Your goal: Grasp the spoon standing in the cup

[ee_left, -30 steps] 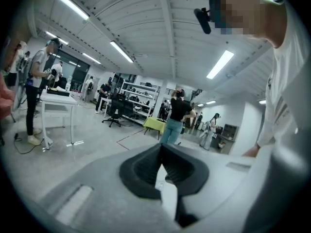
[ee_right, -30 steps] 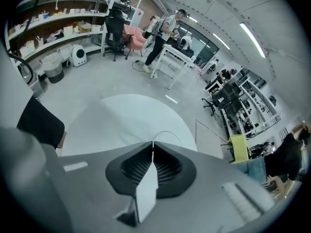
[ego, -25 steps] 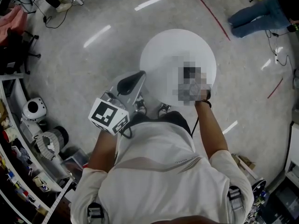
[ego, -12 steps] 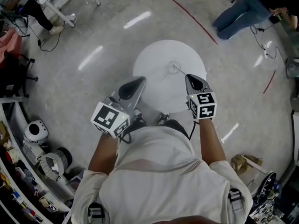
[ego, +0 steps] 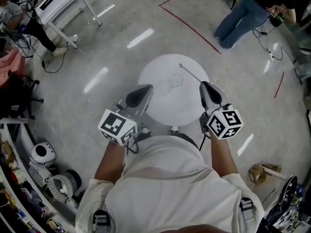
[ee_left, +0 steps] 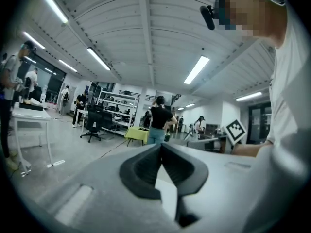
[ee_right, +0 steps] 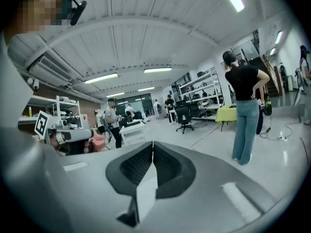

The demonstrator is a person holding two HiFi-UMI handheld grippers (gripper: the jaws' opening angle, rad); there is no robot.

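A clear glass cup [ego: 175, 80] stands near the middle of the round white table [ego: 160, 108] in the head view. The spoon [ego: 192, 74] shows as a thin metal line slanting from behind the cup toward the right gripper's tip; I cannot tell where its lower end rests. My left gripper [ego: 138, 96] hovers over the table's left edge, jaws shut and empty. At the table's right edge my right gripper [ego: 210, 92] is shut too, close to the spoon's near end but apart from it. Both gripper views look up into the room: left gripper [ee_left: 161, 147], right gripper [ee_right: 153, 144]; cup and spoon are hidden there.
A person in jeans [ego: 238, 18] stands at the back right beside floor cables. A white desk [ego: 58, 4] is at the back left. Cluttered shelves [ego: 19, 159] line the left side. Red tape [ego: 189, 25] crosses the floor. A cardboard box [ego: 262, 171] lies right.
The head view has shifted, so the table sits lower in frame. The right gripper has come out from under the blurred patch and drawn back to the table's right edge. The left gripper has hardly moved.
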